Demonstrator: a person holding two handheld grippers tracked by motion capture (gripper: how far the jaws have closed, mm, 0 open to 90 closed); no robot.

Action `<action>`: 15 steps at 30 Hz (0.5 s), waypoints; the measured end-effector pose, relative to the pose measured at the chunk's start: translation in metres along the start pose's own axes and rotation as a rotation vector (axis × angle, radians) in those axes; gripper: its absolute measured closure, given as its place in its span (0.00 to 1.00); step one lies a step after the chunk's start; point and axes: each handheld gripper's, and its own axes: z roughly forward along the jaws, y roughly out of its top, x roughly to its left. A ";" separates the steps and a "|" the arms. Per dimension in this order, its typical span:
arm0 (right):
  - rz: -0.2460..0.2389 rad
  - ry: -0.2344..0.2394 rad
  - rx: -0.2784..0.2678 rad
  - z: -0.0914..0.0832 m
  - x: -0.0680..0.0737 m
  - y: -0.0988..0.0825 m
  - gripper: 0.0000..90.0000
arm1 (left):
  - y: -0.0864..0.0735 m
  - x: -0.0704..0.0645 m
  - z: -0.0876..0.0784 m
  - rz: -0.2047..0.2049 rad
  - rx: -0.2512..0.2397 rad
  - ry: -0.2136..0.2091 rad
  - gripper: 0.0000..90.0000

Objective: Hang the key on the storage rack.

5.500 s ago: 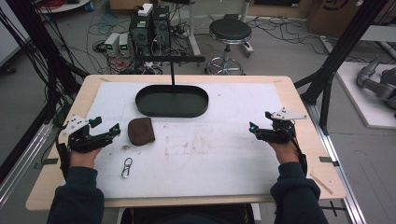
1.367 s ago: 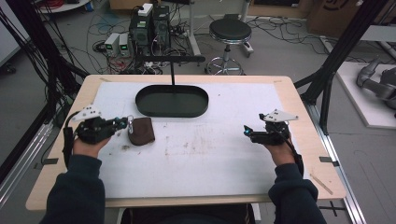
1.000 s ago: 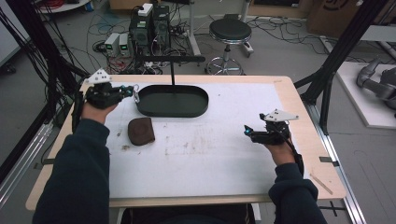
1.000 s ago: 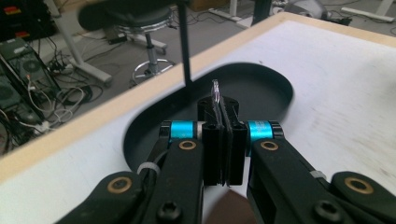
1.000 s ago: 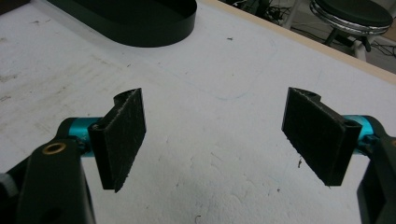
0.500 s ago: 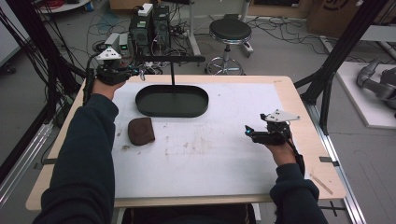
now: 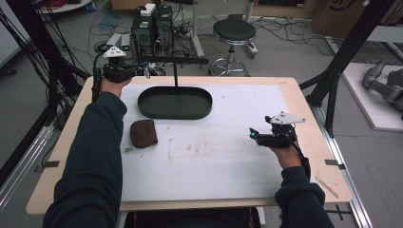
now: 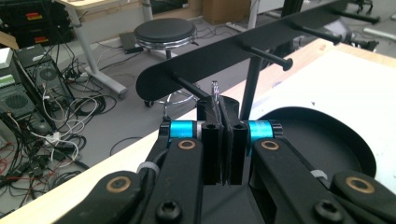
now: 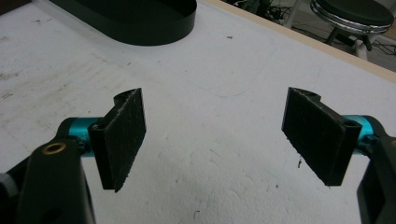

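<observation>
The left gripper (image 8: 219, 100) pinches a small metal clip (image 8: 215, 89) at its jaw tips, level with the leftmost peg (image 8: 187, 87) of the hanging rack (image 7: 172, 60) above the oval tray (image 7: 175, 102). Little of the clip shows, so it could twist, miss the peg, and drop off the table's far edge. The right gripper (image 9: 217, 135) rests spread wide, holding nothing.

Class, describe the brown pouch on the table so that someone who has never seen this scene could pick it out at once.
Start at the white mat covering the wooden table, then find the black oval tray near its far edge. Just in front of the tray's left end lies the brown pouch, flat on the mat. It is the one small, soft, brown, rounded thing there; its neighbour is black and hard.
</observation>
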 end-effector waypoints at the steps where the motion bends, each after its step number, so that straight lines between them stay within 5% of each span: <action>1: -0.002 -0.001 0.000 0.000 0.000 0.000 0.24 | 0.000 0.001 0.000 -0.006 -0.004 0.004 0.97; 10: -0.012 0.004 0.004 0.001 0.001 0.000 0.24 | -0.001 0.006 0.007 -0.018 -0.015 0.036 0.97; 15: -0.016 0.002 0.006 0.001 0.001 0.000 0.24 | -0.004 0.007 0.010 -0.055 -0.023 -0.002 0.97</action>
